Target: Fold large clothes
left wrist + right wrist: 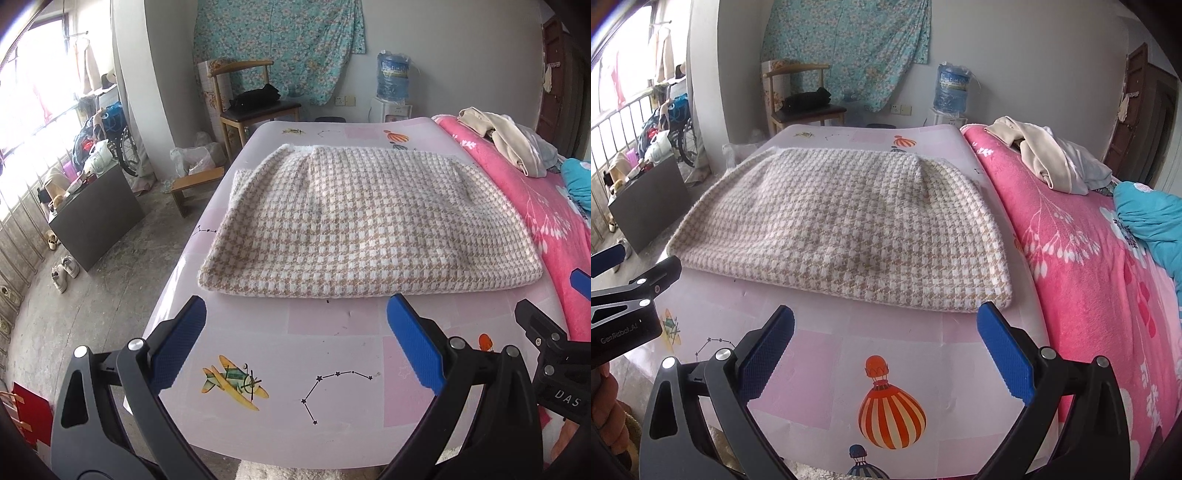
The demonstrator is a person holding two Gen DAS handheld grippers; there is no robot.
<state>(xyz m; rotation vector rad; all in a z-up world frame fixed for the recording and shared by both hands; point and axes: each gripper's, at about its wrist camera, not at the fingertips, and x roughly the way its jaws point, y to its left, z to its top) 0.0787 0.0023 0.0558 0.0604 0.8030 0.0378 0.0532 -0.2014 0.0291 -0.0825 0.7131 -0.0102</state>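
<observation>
beige houndstooth garment (369, 225) is lying folded on the pink mat (332, 369) while we are holding our left gripper (295, 343) and right gripper (886, 347) wide apart, gripping nothing.

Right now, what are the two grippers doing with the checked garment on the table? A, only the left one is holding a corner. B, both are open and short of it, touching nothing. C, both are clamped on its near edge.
B: the left gripper and right gripper both stand open, nothing between their fingers, short of the checked garment.
</observation>
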